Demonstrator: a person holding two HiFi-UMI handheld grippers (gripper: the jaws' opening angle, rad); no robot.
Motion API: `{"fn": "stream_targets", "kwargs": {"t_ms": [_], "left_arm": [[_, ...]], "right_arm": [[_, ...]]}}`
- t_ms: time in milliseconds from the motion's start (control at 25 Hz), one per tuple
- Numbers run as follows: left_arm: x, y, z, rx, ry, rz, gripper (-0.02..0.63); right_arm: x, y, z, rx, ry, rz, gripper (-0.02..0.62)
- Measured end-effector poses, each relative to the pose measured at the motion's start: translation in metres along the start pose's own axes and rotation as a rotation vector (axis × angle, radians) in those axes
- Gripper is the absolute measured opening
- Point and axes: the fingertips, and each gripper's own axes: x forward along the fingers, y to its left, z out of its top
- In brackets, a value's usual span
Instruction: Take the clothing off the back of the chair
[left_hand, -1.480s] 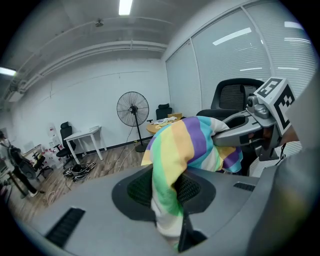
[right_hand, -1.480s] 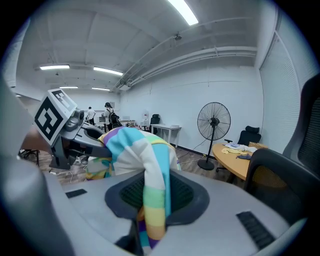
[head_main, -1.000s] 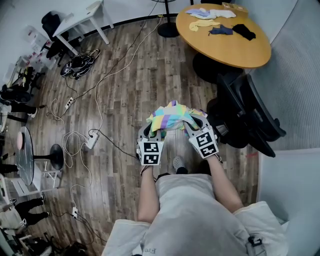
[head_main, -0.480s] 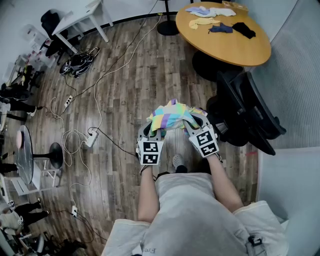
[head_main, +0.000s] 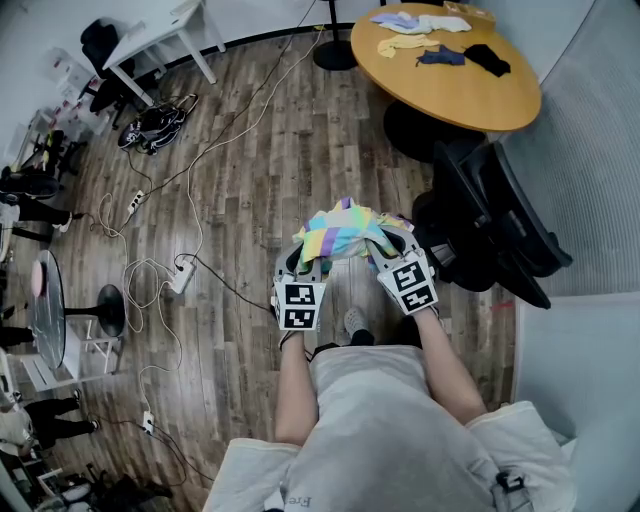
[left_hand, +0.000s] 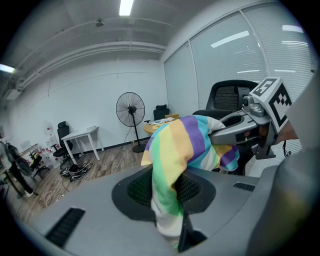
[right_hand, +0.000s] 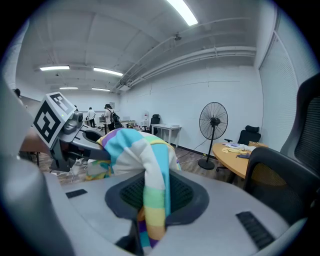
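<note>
Jaw tips, head view: left gripper (head_main: 310, 258) and right gripper (head_main: 384, 252) end under the pastel-striped cloth garment (head_main: 342, 230).
Tabletop: fabric pieces (head_main: 441, 57) on round wooden table (head_main: 490, 100) too small to identify.

Garment (head_main: 341, 232) pastel-striped: yellow, green, purple, turquoise, white. Chair (head_main: 497, 222) black. Table (head_main: 472, 92) orange.

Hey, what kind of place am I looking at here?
Probably an office or workroom: a round wooden table, a black office chair, a white desk and a pedestal fan.
</note>
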Motion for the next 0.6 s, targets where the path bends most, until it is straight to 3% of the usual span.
{"fn": "stream_targets", "kwargs": {"t_ms": [600], "left_arm": [[-0.0008, -0.0030, 0.0031, 0.003, -0.006, -0.009, 0.098]], "right_arm": [[-0.0028, -0.0024, 0.0020, -0.019, -0.001, -0.015, 0.096]]}}
